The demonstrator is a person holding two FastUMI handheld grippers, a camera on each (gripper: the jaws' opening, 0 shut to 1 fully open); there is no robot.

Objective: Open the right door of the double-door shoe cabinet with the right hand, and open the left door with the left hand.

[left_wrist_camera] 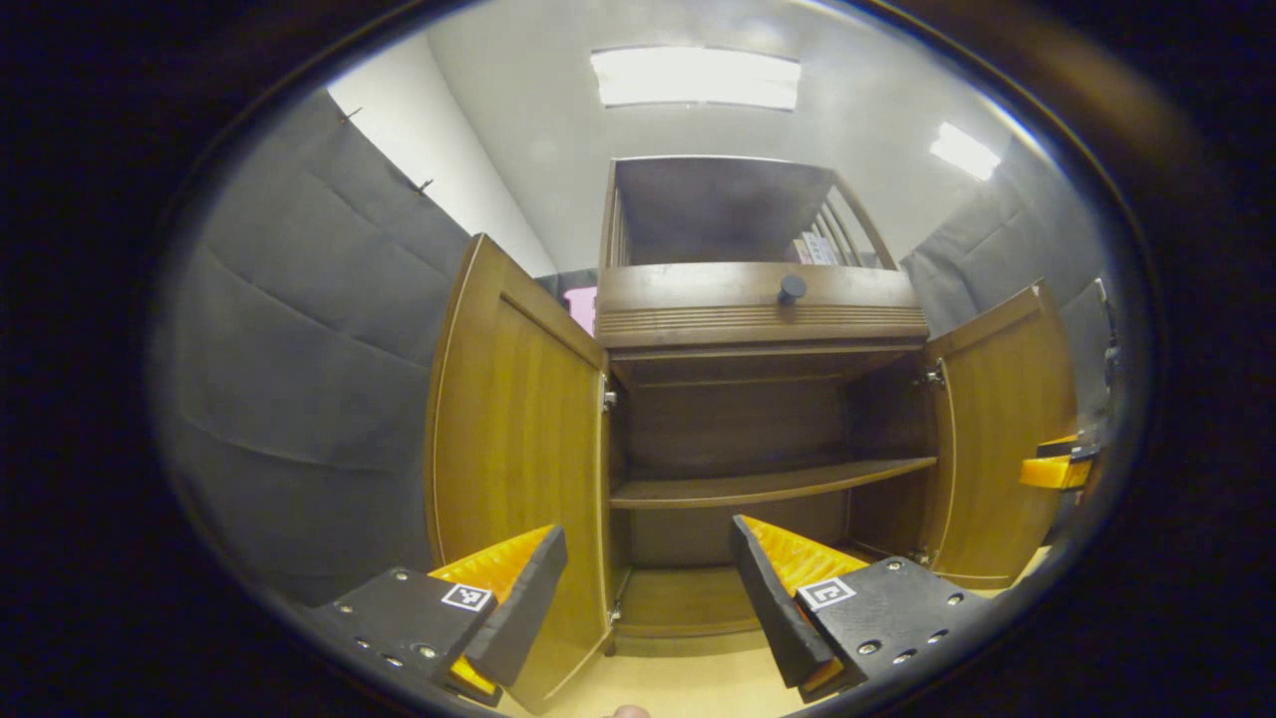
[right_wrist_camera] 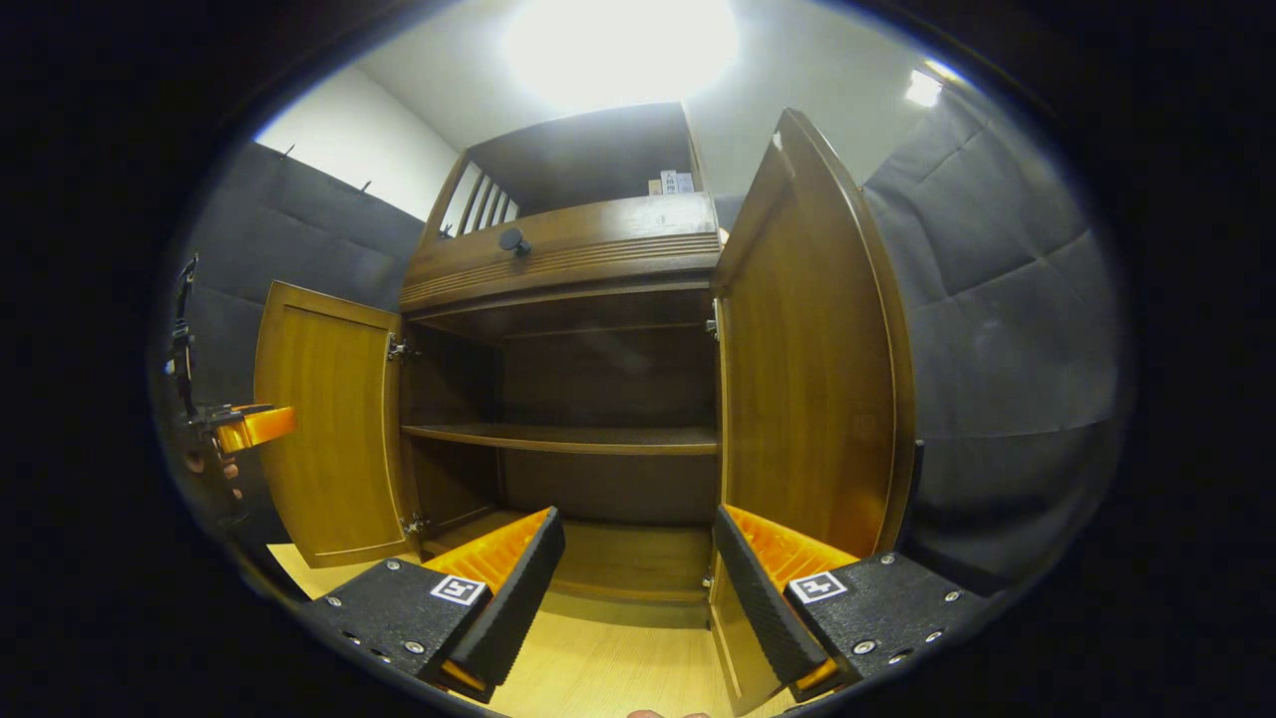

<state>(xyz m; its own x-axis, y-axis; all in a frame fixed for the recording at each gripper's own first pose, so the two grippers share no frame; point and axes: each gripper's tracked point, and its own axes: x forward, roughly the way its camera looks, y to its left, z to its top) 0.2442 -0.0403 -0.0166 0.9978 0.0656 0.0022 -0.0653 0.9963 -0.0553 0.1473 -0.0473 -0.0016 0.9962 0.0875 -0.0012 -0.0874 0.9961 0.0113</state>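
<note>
A brown wooden double-door shoe cabinet (left_wrist_camera: 758,419) is seen w/ both doors swung wide. In the left gripper view, the left gripper (left_wrist_camera: 648,598) is held low in front of the cabinet, fingers spread wide w/ nothing between them; the gap frames the cabinet's bottom compartment and a strip of pale wood-grain floor (left_wrist_camera: 688,683). The cabinet's left door (left_wrist_camera: 513,449), a tall panelled wooden leaf, is seen just behind the gripper's left-hand finger, hinged at the cabinet's edge and angled out toward the camera. The right door (left_wrist_camera: 997,429) is seen open on the far side, and the right gripper (left_wrist_camera: 1057,469) is glimpsed just beside its outer edge; its finger state can't be told from there. Inside, a single wooden shelf (left_wrist_camera: 768,487) is seen across the middle, w/ dark back panel behind. Above the doors a drawer front w/ a round dark knob (left_wrist_camera: 792,289) is seen, topped by an open railed shelf. In the right gripper view, the right gripper (right_wrist_camera: 638,588) is likewise held low, fingers wide apart and gripping nothing; the right door (right_wrist_camera: 807,369) is seen close by its right-hand finger, the left door (right_wrist_camera: 324,429) farther off, and the left gripper (right_wrist_camera: 249,427), w/ a hand on it, beside that door's outer edge. Grey padded booth walls (left_wrist_camera: 299,379) are seen on both sides.
</note>
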